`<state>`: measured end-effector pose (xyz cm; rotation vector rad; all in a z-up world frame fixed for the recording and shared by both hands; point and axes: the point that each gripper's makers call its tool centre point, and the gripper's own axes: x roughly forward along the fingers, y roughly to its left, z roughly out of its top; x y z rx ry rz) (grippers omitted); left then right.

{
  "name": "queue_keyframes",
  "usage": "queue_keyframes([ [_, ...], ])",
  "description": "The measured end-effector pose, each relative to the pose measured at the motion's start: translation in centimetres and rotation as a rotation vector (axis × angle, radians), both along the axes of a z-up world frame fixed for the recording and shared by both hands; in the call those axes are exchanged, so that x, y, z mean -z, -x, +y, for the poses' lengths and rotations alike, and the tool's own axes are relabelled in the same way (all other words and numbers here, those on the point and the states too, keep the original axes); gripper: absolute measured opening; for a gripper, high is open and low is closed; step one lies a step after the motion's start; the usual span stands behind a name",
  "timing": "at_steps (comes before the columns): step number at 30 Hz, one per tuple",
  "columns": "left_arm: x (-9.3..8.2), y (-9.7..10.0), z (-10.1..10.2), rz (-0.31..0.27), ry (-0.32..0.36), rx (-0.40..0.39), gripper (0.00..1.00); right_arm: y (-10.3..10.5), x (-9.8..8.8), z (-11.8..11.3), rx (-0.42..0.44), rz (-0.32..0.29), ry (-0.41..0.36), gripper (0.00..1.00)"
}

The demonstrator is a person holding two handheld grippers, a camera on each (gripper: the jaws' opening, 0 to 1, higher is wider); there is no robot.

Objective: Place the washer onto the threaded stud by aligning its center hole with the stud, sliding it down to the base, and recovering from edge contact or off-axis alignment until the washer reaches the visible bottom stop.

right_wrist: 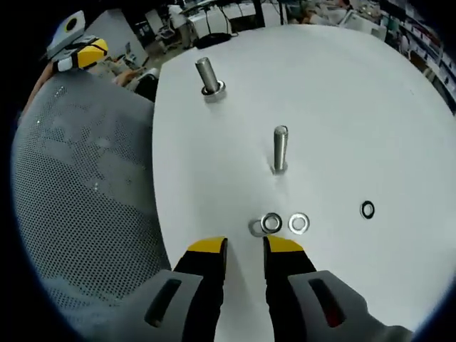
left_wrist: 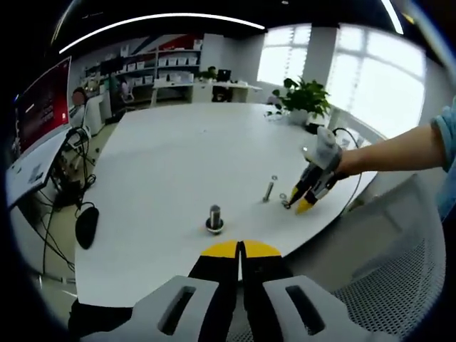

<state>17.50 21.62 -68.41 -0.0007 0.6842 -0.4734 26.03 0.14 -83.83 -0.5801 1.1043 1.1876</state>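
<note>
The task has barely begun: the right gripper (right_wrist: 244,246), jaws spread, hovers just short of the washer (right_wrist: 271,223), which lies flat on the table (right_wrist: 342,85) at 6 o'clock from the bare threaded stud (right_wrist: 280,149). The left gripper (left_wrist: 241,249) is pressed together.

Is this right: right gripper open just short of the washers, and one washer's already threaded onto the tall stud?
Not quite. The right gripper is open just short of the washers, but none is on the tall stud yet. In the right gripper view they lie flat on the table, near the stud's base.
</note>
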Motion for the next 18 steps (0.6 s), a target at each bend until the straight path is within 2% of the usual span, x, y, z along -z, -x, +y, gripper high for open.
queue_keyframes([
  [6,0.3,0.1,0.1,0.017,-0.01,-0.003,0.0,-1.0,0.1,0.7,-0.033,-0.049,0.018,0.22],
  [7,0.3,0.1,0.1,0.02,-0.011,-0.004,0.0,-1.0,0.1,0.6,-0.055,-0.068,0.032,0.21],
  [9,0.5,0.2,0.1,0.026,-0.017,-0.002,0.0,-1.3,0.3,0.4,-0.144,-0.145,0.066,0.19],
  [11,0.5,0.2,0.2,0.028,-0.018,-0.004,0.0,-1.4,0.4,0.5,-0.161,-0.188,0.074,0.16],
  [18,0.7,0.3,0.3,0.033,-0.026,-0.007,0.0,-1.4,0.3,0.5,-0.135,-0.176,0.083,0.15],
])
